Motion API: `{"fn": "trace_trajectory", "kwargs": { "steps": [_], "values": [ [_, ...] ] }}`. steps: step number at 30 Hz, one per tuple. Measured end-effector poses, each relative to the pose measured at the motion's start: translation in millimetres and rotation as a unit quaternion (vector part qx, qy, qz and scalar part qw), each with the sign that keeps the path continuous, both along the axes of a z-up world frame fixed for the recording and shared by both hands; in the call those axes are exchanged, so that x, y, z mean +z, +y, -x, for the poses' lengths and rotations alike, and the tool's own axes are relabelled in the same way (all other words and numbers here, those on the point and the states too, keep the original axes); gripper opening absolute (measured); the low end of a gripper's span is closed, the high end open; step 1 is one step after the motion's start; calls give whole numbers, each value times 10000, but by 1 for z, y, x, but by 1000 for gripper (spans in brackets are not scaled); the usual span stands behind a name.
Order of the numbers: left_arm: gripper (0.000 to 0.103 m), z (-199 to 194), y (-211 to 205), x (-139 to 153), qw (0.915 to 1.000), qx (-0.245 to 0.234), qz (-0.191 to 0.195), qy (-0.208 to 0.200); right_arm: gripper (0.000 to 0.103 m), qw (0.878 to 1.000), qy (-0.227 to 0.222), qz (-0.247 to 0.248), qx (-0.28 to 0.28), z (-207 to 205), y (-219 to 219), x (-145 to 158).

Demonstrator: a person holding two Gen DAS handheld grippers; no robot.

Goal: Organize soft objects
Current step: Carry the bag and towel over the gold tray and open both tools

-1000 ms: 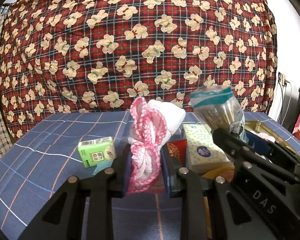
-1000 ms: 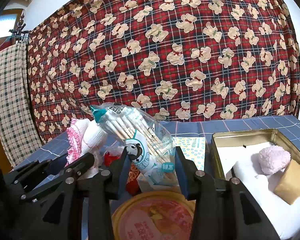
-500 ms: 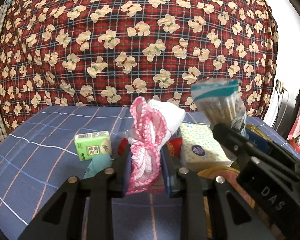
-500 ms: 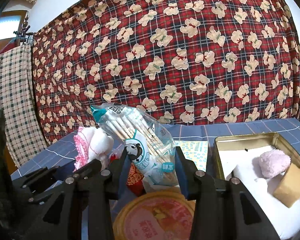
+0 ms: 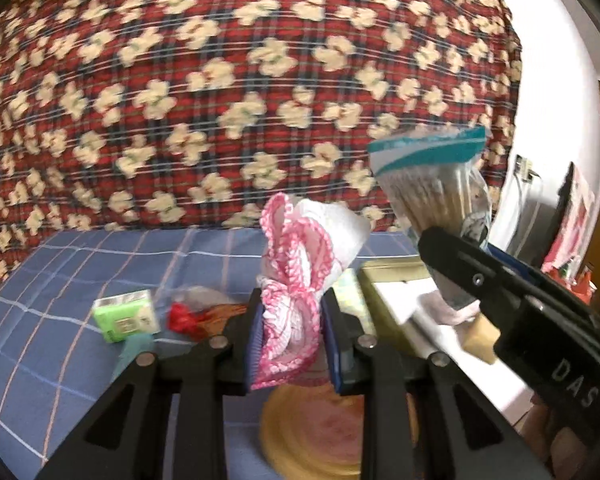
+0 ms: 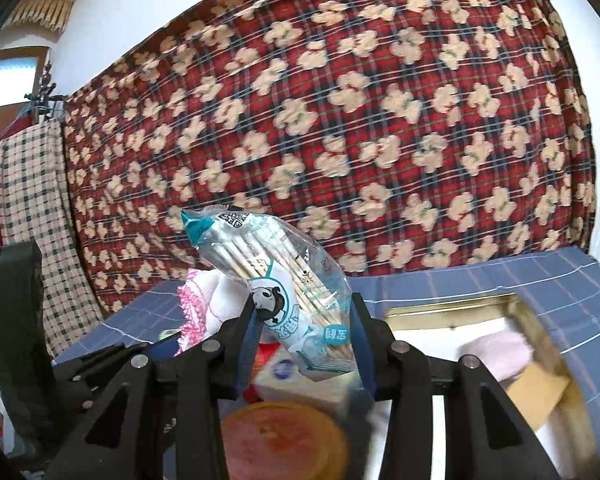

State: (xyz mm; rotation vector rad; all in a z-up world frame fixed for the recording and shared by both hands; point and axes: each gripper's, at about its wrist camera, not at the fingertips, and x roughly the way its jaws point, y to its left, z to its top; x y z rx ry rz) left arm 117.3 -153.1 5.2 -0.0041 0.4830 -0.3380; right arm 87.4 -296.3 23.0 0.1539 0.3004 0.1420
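Note:
My left gripper (image 5: 290, 340) is shut on a pink-and-white crocheted cloth (image 5: 300, 276) and holds it above the blue checked table. My right gripper (image 6: 304, 344) is shut on a clear bag of wooden sticks (image 6: 284, 276) with a teal top; that bag also shows in the left wrist view (image 5: 436, 184). A gold tin (image 6: 452, 310) lined in white stands to the right and holds a pink fluffy pad (image 6: 496, 350) and a tan sponge (image 6: 536, 384). The cloth also shows at the left of the right wrist view (image 6: 204, 300).
A round pink-lidded tub (image 5: 324, 428) lies below both grippers. A green tissue pack (image 5: 126, 316), a red wrapped item (image 5: 184, 316) and a floral tissue pack (image 5: 350, 292) lie on the table (image 5: 60, 280). A red plaid curtain hangs behind.
Both grippers have moved right and up with their loads. The gold tin has come into the left wrist view, and the green pack has slid leftward.

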Motion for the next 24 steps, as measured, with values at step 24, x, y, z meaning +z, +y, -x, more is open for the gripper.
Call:
{"fn": "trace_trajectory", "kwargs": {
  "steps": [24],
  "values": [
    [28, -36, -135, -7, 9926, -866, -513, 672, 45, 9870, 1175, 330, -1047, -17, -133, -32]
  ]
}}
